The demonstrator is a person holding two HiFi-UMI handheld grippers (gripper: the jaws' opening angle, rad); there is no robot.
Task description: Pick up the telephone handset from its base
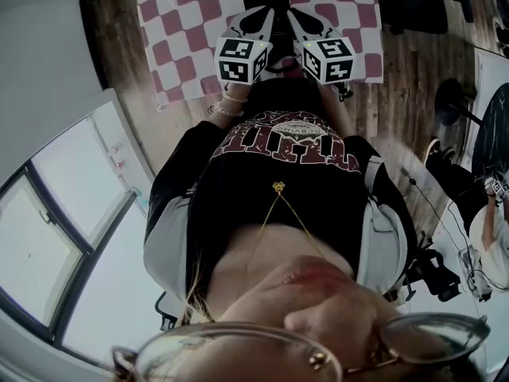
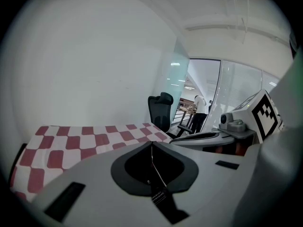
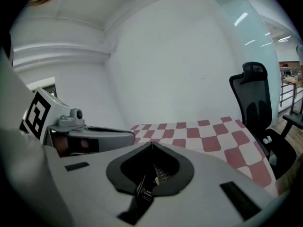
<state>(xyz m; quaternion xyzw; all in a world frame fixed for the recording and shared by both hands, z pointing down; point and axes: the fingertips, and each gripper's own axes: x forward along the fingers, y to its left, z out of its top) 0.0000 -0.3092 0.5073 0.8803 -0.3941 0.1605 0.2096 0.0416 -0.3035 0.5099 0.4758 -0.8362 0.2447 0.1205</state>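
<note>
Presently, seemingly pre-reach, the left gripper (image 2: 151, 143) and right gripper (image 3: 151, 144) are hovering over the checkered cloth (image 1: 191, 22) — jaws pressed together, empty; next calls for finding the unseen handset, then opening.

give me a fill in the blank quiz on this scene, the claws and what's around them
1. The left claw and the right claw both have their jaws ____, with nothing between them.
2. The cloth below them is checkered white and ____.
3. Beyond the cloth stands an office chair coloured ____.
Missing words: shut; red; black.
</note>
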